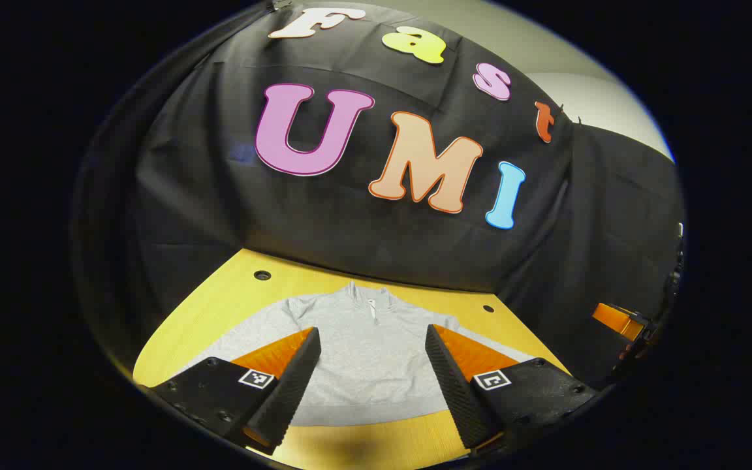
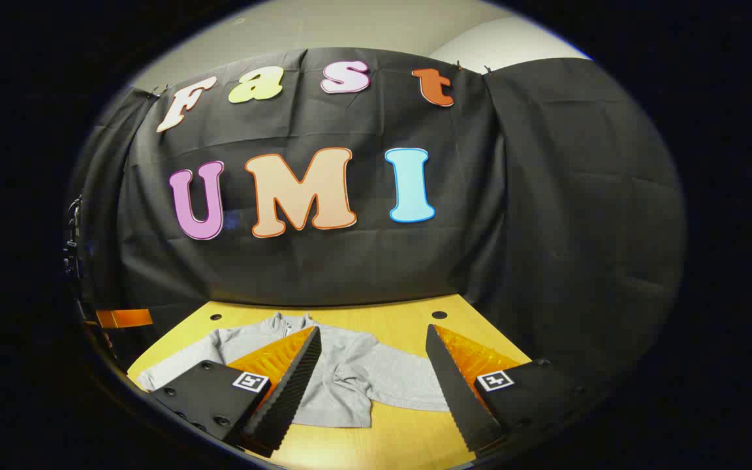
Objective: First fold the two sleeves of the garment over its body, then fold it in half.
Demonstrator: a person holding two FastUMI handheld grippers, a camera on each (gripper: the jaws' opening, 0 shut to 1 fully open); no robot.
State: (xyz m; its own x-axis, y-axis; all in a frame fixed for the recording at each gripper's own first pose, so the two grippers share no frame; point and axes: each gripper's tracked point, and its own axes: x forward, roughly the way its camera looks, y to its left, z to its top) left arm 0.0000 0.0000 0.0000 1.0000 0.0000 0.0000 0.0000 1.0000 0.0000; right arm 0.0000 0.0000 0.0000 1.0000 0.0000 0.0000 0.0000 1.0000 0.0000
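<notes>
Fingers of my left gripper (image 1: 371, 365) stand spread wide, holding nothing, poised above the near hem of the grey garment (image 1: 363, 352). My right gripper (image 2: 371, 369) is likewise spread and empty, hovering over the same garment (image 2: 350, 375), toward its right sleeve (image 2: 408, 385). I see the garment lying flat on the yellow table (image 1: 219, 307), collar and short zip pointing away from me toward the black cloth wall (image 1: 350, 215), both sleeves stretched out to the sides, not yet folded. Beyond the garment, two small round holes (image 1: 262, 275) mark the table's far edge.
</notes>
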